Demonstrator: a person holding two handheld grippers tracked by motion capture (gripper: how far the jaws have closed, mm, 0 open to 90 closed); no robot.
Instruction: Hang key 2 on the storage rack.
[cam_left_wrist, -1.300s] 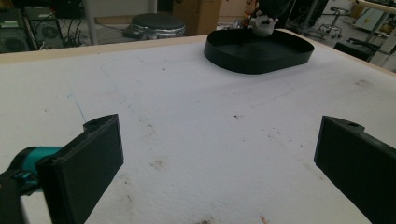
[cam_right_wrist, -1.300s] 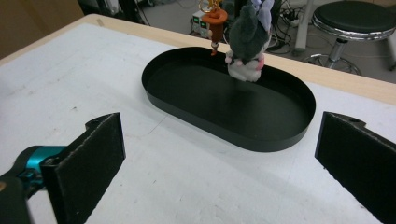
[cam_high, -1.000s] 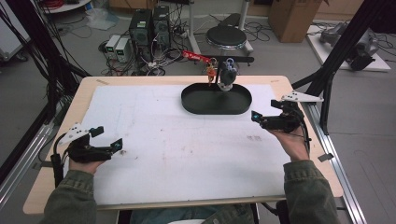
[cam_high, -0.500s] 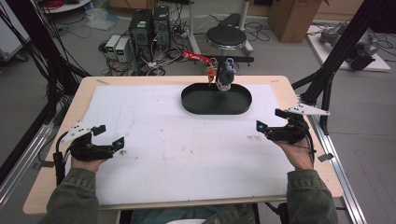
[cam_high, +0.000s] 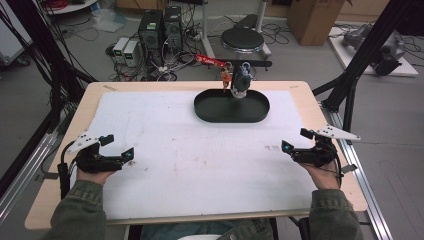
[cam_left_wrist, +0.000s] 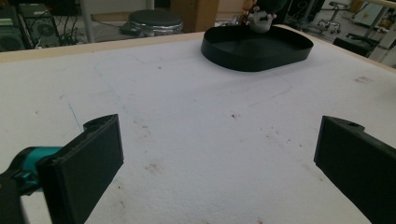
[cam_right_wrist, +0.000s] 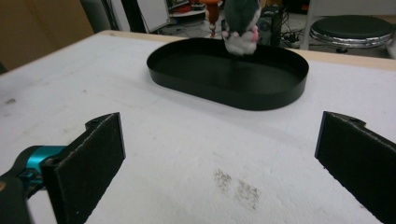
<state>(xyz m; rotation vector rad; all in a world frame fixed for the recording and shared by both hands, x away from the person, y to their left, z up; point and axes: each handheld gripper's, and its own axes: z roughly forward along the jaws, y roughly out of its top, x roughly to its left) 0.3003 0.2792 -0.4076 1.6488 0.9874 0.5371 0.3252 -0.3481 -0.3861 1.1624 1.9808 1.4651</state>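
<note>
Both grippers rest low on the white mat at the near corners, well apart from everything: the left gripper (cam_high: 116, 149) with jaws spread wide and empty, the right gripper (cam_high: 296, 142) likewise wide and holding nothing. The 1 thing within reach is a small grey toy figure (cam_high: 241, 81) standing at the far rim of the black oval tray (cam_high: 220, 111) (its details are too blurred to tell). To pick it well, I'd approach level, straddle its body, and close gently.

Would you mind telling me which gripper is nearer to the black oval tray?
Right. The right gripper sits beside the tray's near right end; the left gripper rests farther off, at the table's near left corner.
</note>
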